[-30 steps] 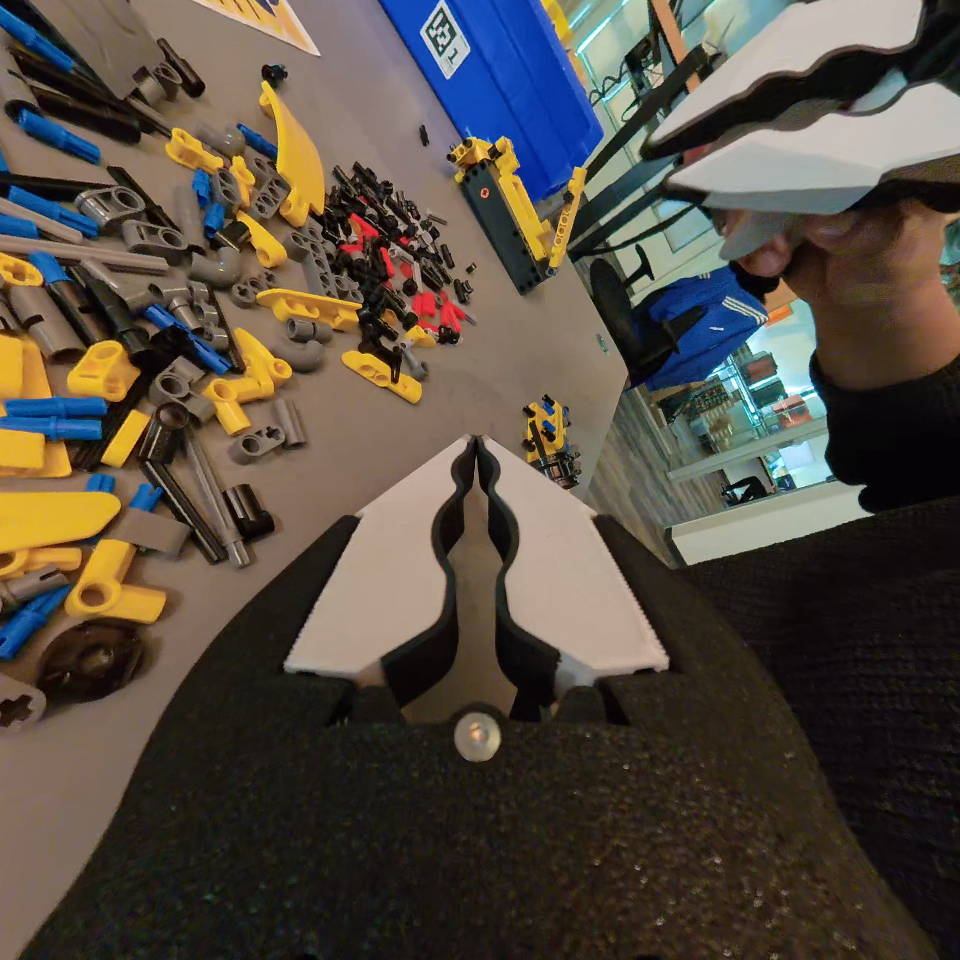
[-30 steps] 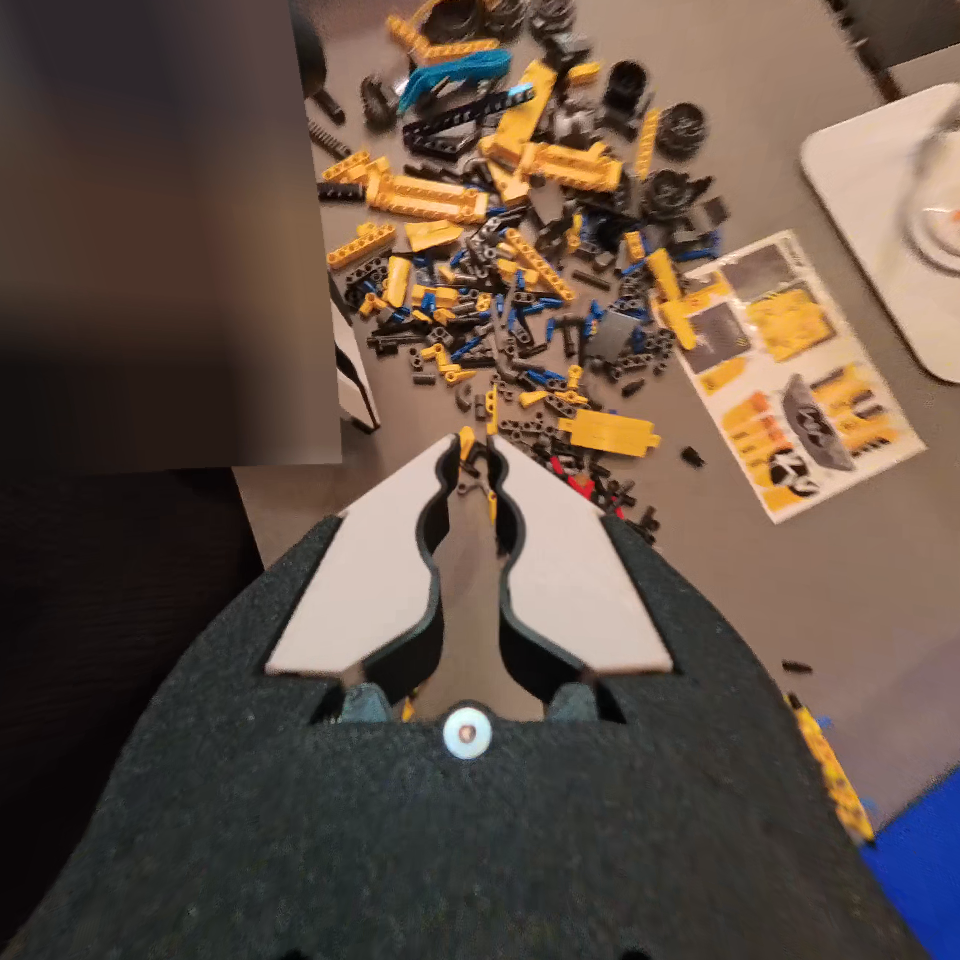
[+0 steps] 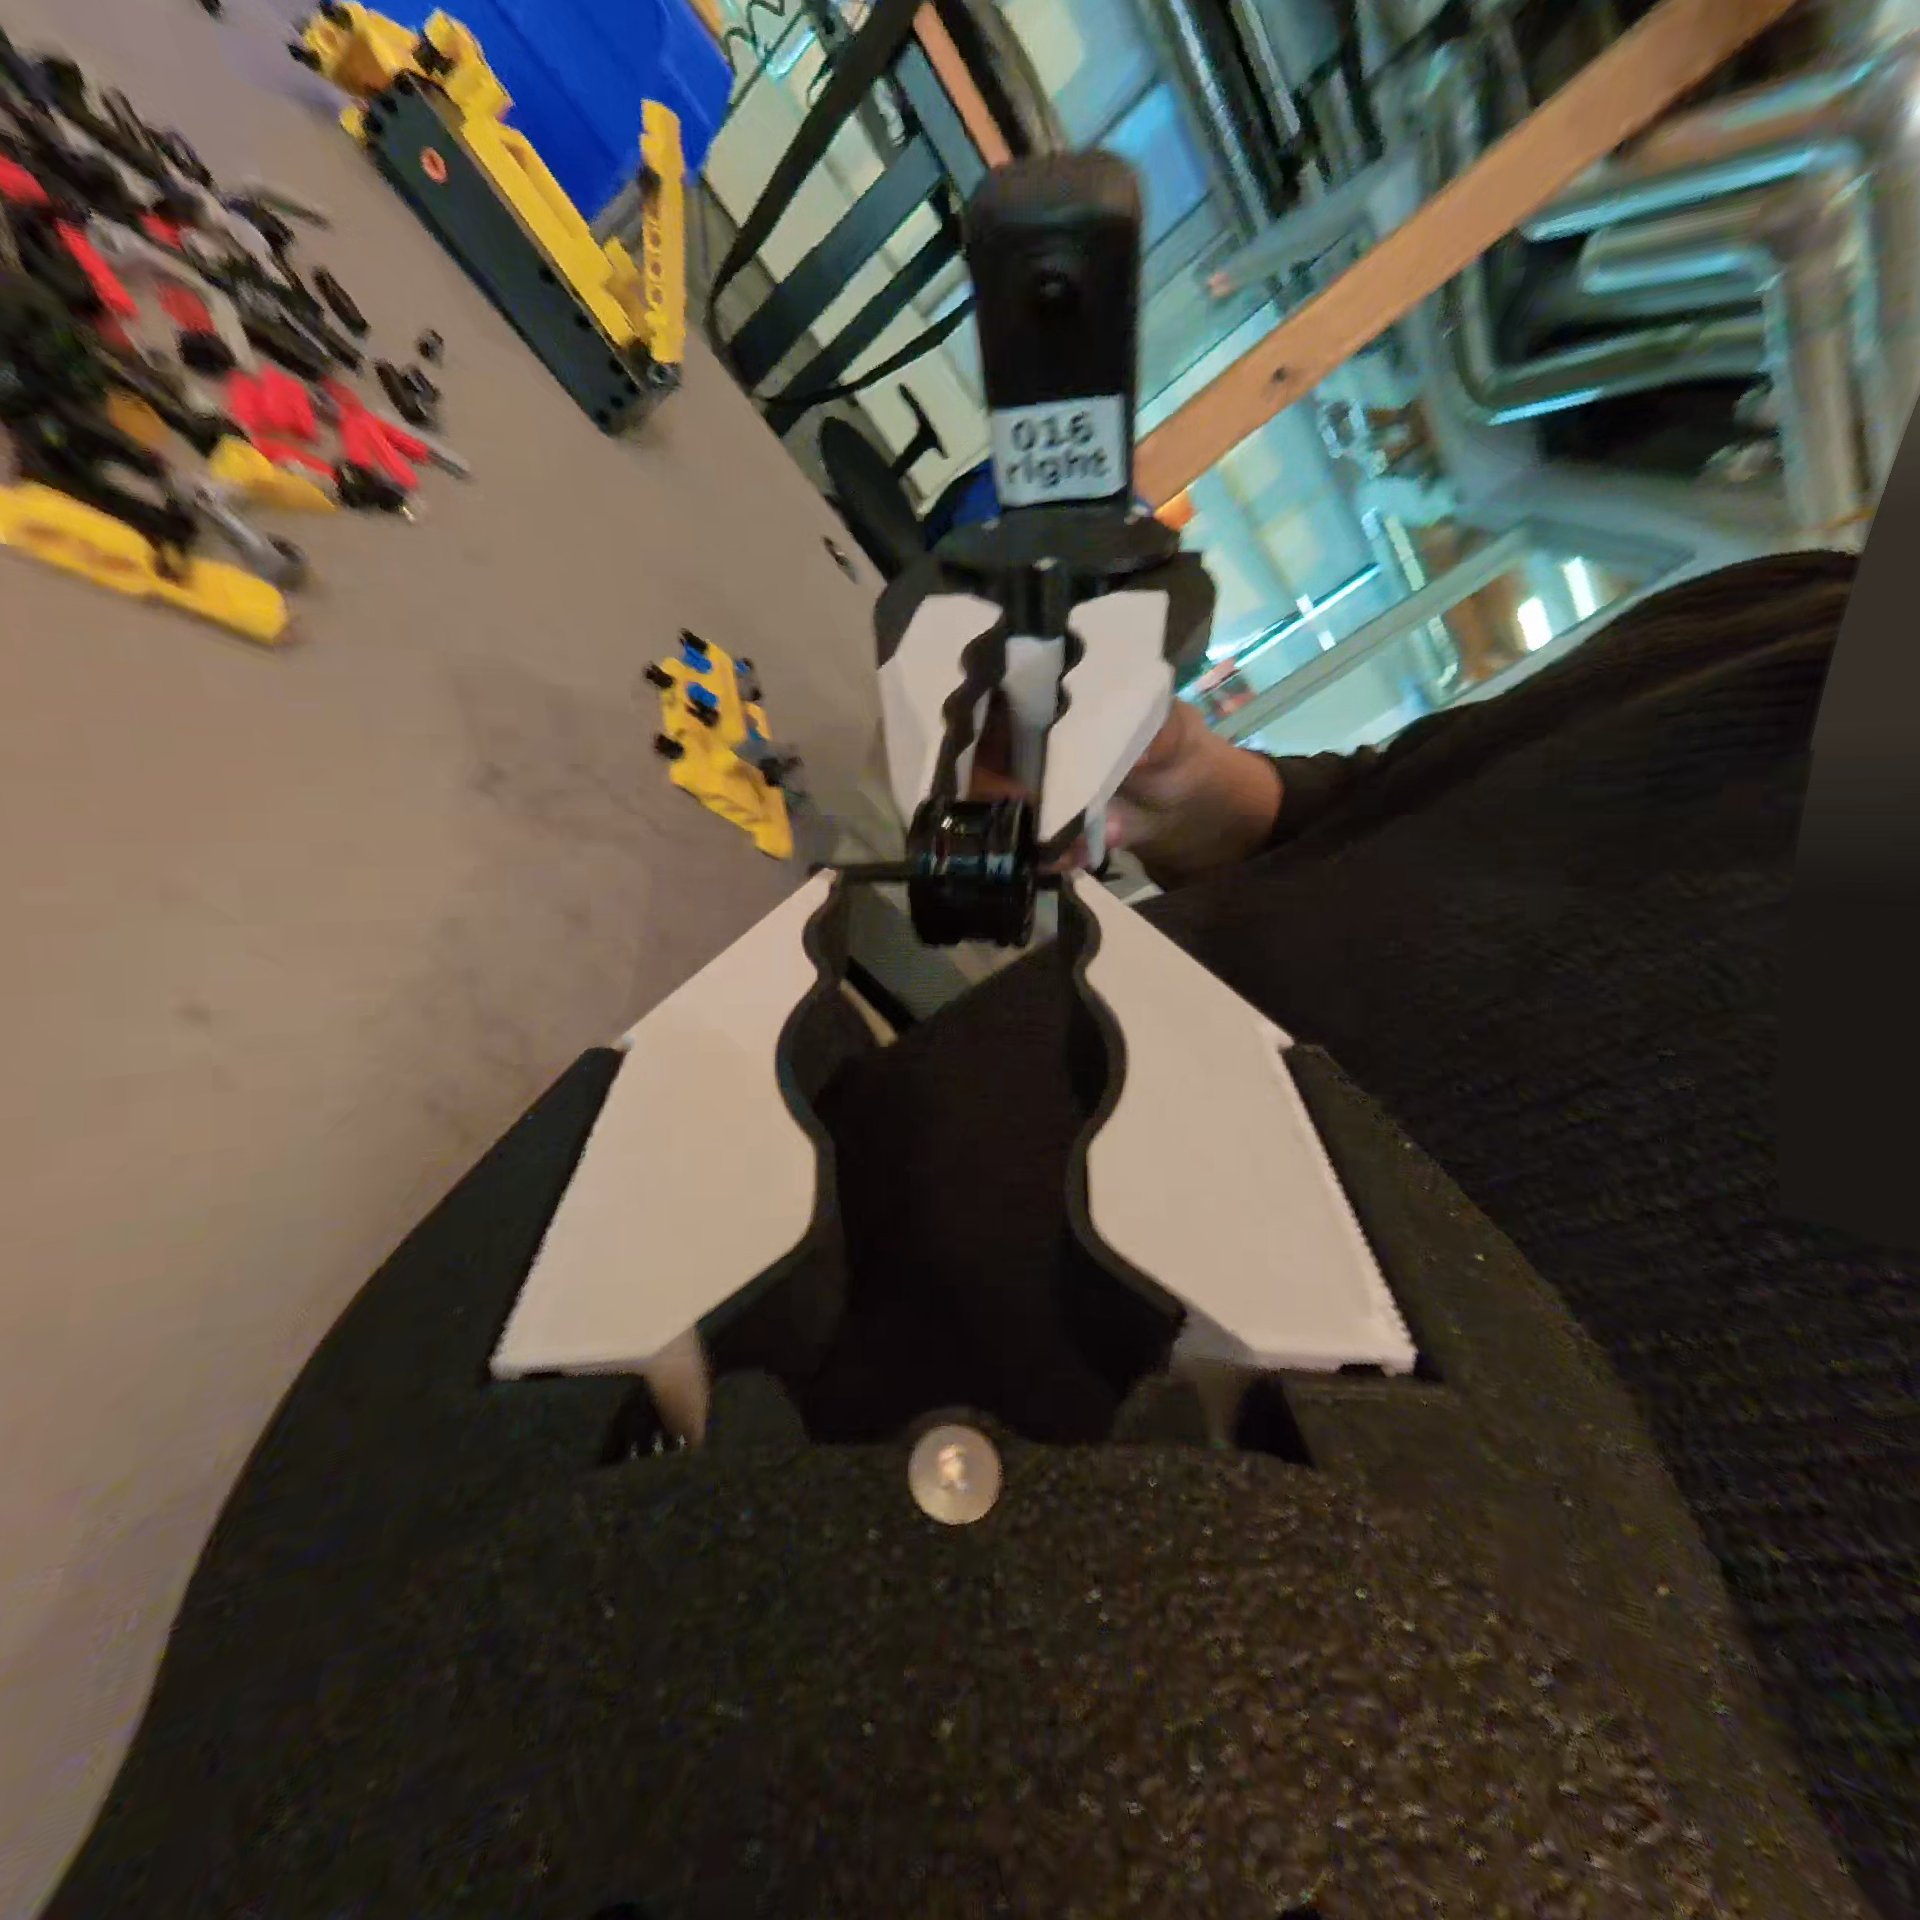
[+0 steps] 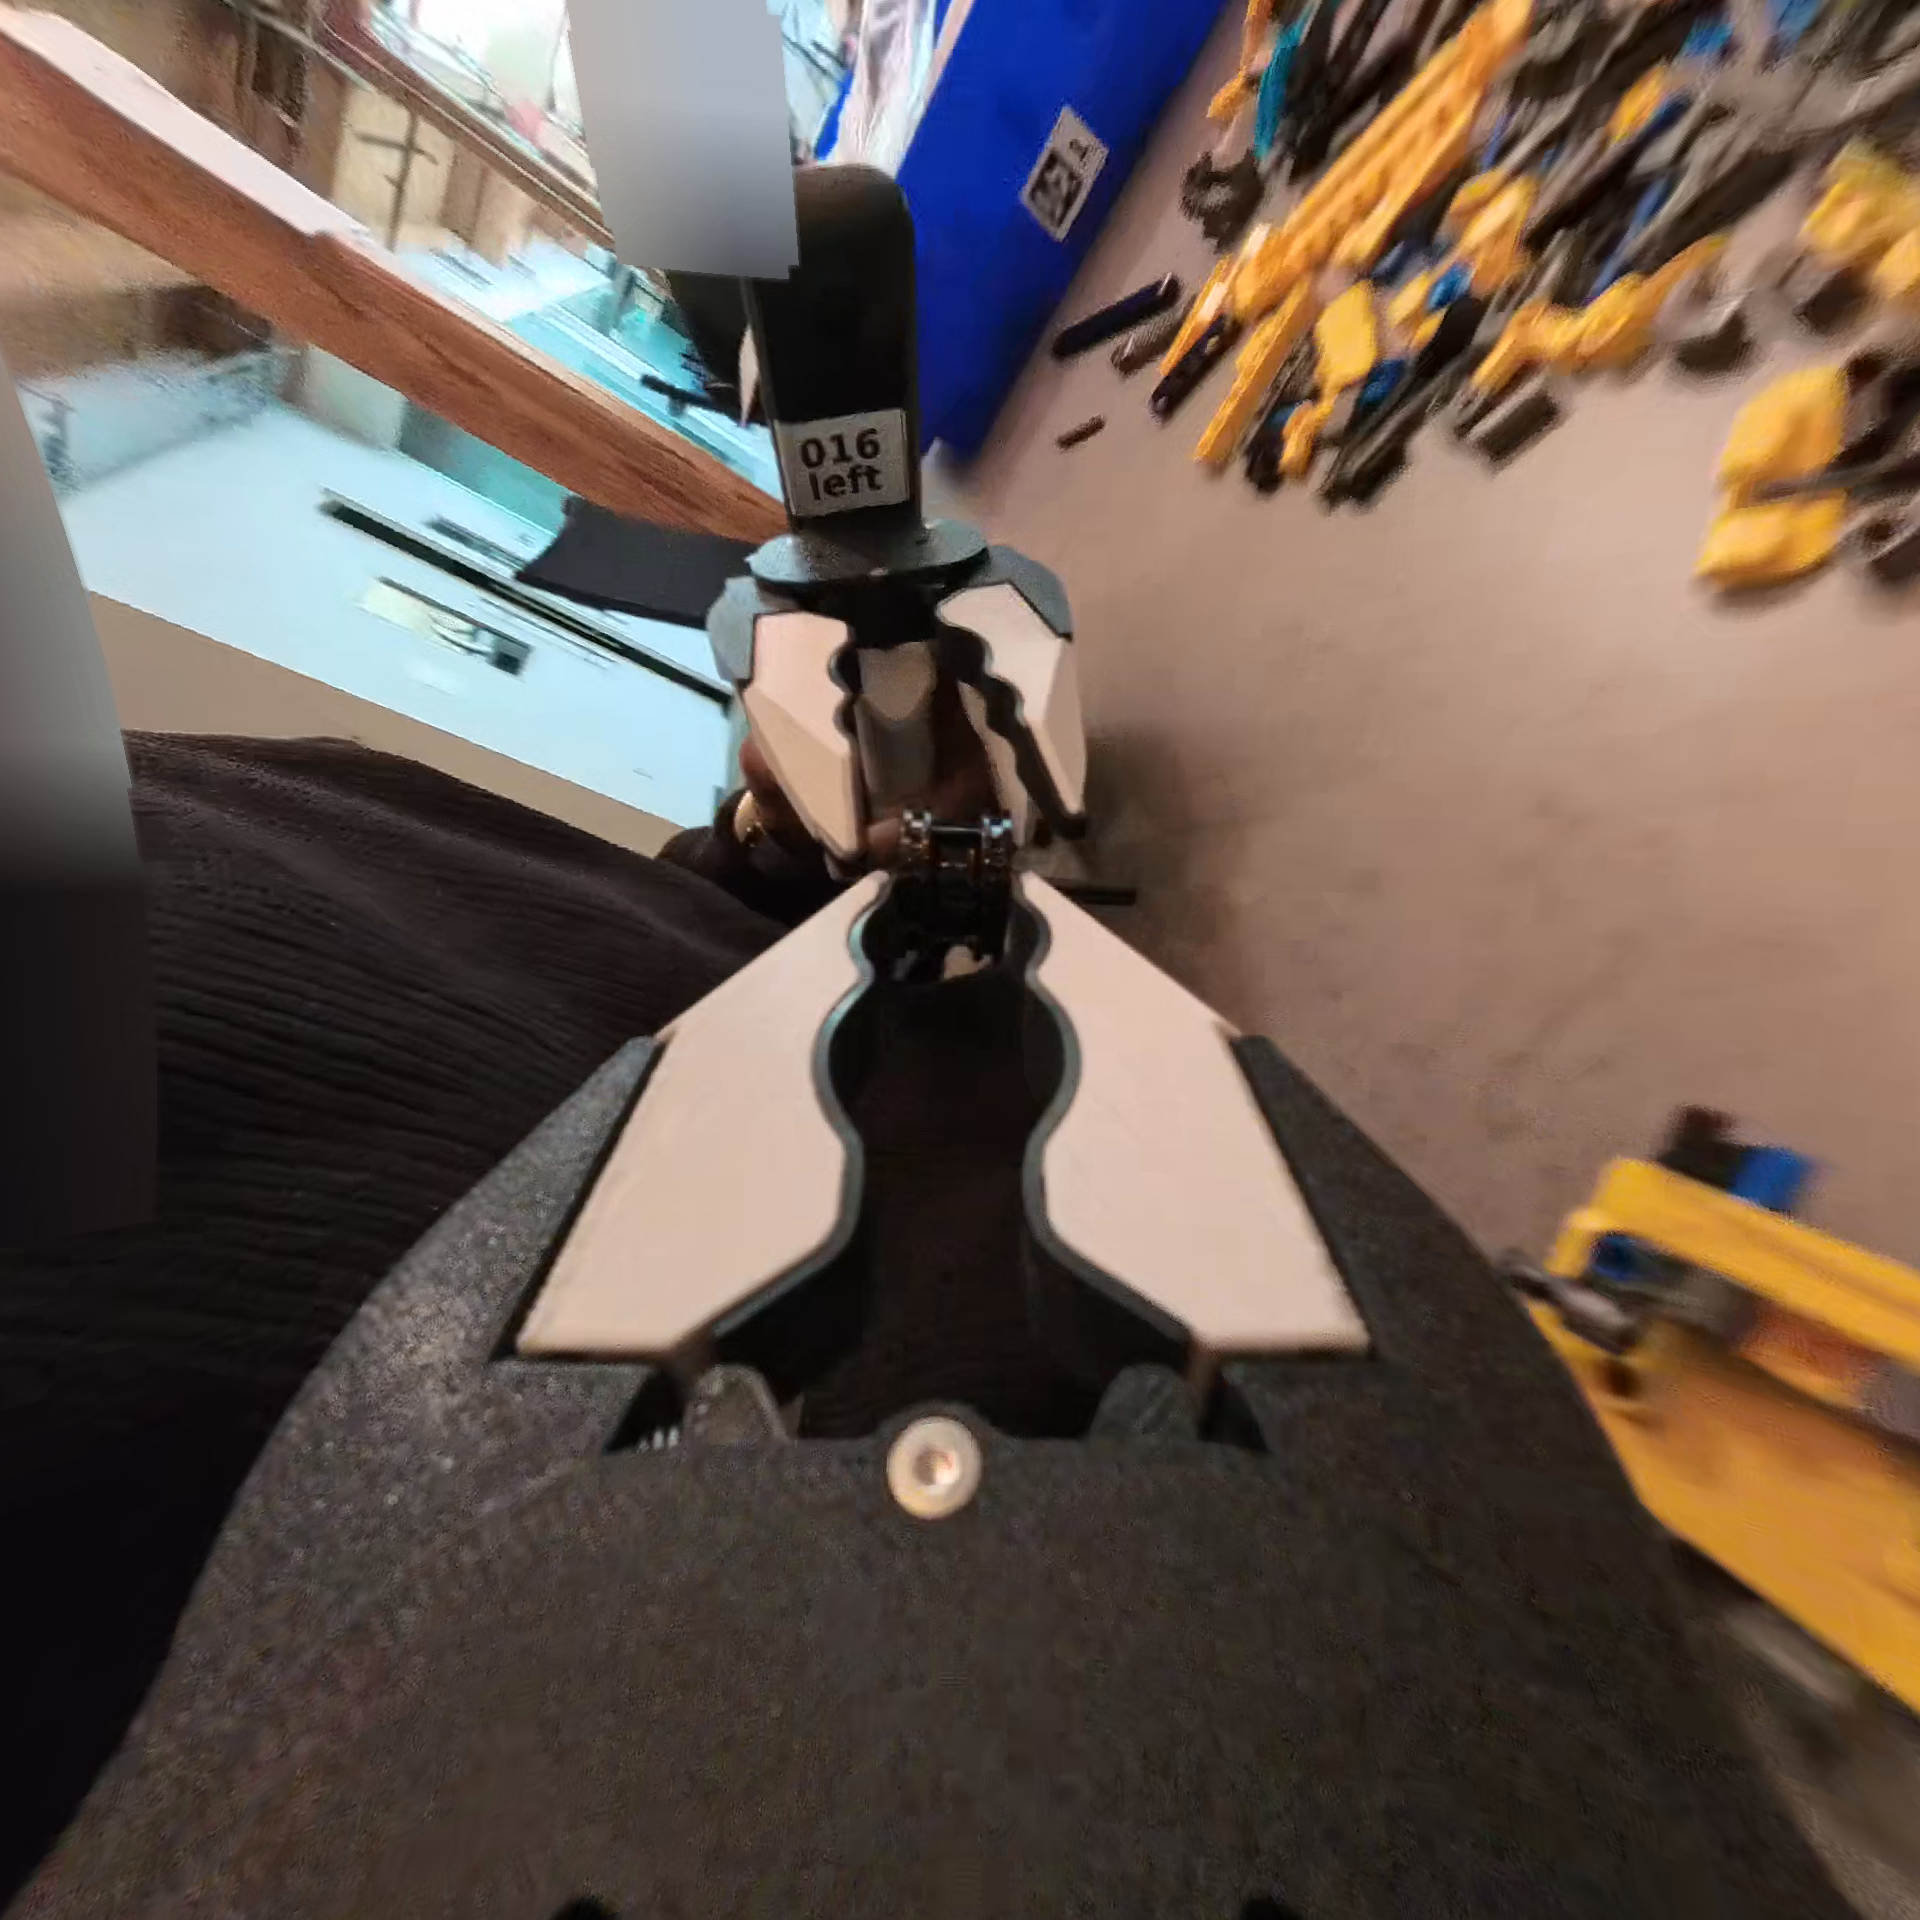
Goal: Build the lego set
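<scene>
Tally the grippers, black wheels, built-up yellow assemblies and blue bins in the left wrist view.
Grippers: 2, the left gripper and the right gripper
Wheels: 1, the black wheel between their jaws
Yellow assemblies: 2, the large yellow assembly and the small yellow assembly
Bins: 1, the blue bin
Total: 6

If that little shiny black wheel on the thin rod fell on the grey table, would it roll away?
Probably: the small shiny black wheel looks round, so it would likely roll. The thin black rod through it might make it curve. Its glossy surface may be slippery, and it seems stiff, light plastic.
</scene>
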Motion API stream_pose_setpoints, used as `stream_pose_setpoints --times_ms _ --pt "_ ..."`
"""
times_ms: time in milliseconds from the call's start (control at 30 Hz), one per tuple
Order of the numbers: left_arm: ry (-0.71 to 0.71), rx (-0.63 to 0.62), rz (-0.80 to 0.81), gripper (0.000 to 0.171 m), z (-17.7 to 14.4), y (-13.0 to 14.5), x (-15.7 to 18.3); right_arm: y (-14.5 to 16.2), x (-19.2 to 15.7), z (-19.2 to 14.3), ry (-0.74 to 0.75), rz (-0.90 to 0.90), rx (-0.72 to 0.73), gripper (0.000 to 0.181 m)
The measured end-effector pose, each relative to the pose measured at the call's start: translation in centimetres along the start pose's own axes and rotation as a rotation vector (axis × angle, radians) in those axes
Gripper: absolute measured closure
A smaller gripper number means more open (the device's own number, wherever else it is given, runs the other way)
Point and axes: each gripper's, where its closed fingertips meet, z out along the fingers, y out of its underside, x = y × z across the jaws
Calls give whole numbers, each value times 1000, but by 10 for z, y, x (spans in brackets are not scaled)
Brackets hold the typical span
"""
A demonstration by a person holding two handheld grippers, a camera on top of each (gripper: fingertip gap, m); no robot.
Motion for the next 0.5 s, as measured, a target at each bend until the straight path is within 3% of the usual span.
stream_pose_setpoints --times_ms 67,100,200,367,500 --pt "23 15 -73 135 -4 11 7 18 -4 14 -19 34 -15 160" --pt "14 13 -92 145 -5 19 8 27 -5 20 -17 15 -31 160" --pt "-65 -22 -46 149 -8 44 3 51 -3 30 34 -157 -84 160" --pt "-145 -92 223 148 -11 80 2 83 1 38 105 -539 -160 161" --pt "-186 -116 383 146 -12 94 -2 95 5 43 150 -645 -128 161"
